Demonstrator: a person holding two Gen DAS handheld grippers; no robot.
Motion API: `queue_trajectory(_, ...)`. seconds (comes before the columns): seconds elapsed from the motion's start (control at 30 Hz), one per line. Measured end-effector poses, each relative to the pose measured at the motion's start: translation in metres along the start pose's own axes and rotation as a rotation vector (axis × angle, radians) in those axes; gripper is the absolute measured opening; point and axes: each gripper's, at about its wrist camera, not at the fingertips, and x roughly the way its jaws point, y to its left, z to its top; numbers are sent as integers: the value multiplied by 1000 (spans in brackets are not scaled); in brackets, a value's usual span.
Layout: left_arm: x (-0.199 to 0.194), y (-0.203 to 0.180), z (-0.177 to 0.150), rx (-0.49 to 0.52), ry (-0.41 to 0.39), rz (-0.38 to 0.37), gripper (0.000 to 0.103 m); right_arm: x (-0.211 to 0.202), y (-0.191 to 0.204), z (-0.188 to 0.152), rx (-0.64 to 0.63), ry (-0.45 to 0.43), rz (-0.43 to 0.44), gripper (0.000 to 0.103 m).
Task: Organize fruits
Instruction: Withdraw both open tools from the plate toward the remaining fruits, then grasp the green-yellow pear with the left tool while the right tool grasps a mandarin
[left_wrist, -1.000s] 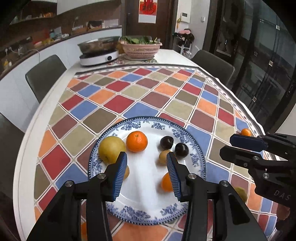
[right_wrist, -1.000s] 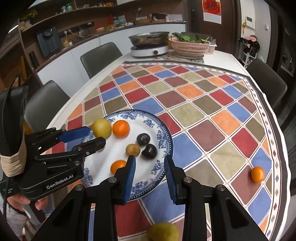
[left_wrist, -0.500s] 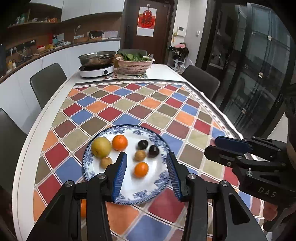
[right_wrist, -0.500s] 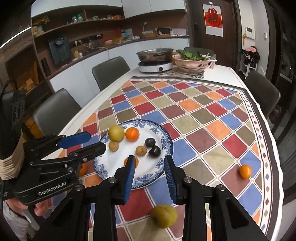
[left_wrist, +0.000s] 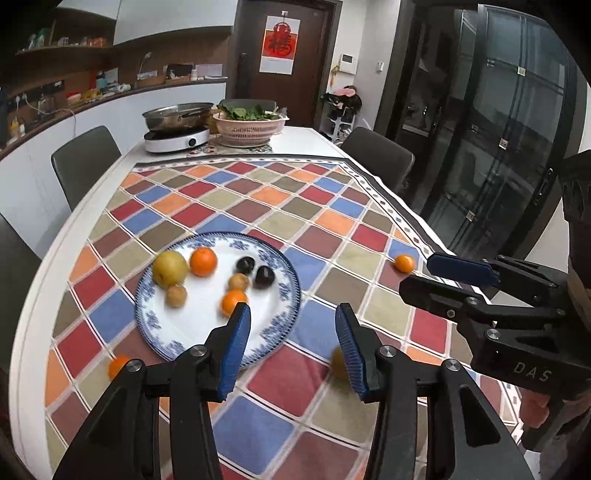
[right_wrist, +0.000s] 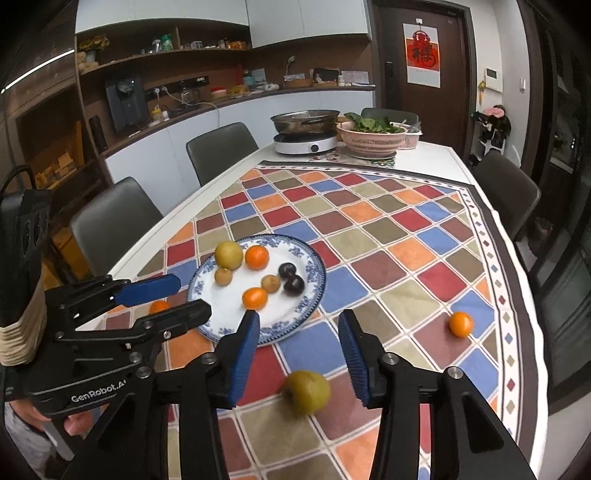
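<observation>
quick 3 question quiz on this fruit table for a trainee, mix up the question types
1. How many fruits lie on the blue-and-white plate?
2. True or false: the right gripper is shut on the yellow-green pear.
3. Which fruit lies alone near the cloth's right border? A) plum B) orange C) pear

Key:
1. Seven
2. False: it lies on the tablecloth, nothing between the open jaws.
3. B

Fruits on plate (right_wrist: 314, 291), pear (right_wrist: 306, 391) before it, mandarin (right_wrist: 460, 324) right, perhaps another (right_wrist: 159, 306) left
</observation>
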Motion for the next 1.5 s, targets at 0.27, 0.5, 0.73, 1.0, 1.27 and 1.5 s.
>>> queue_trajectory(0.27,5,-23,-22,-51,-4,8,57,-9,-23,-17,4,4,-16,46)
queue_trajectory(0.5,9,-42,-39,-128,-38,61,68,-7,-51,-30,23,12,-34,46)
queue_trajectory(0.73,28,-64,-54,-186,-10,87,76,-2,-83,-43,69,25,-43,46)
queue_trajectory(1.0,61,-61,-63,-320,79,140,76,12,-116,-50,87,47,-128,46)
queue_trajectory(1.27,85,-64,-66,-351,131,171,76,51,-150,-46,123,116,-174,46)
queue_trajectory(1.5,99,-62,-61,-362,146,185,74,84,-169,-38,136,167,-212,46)
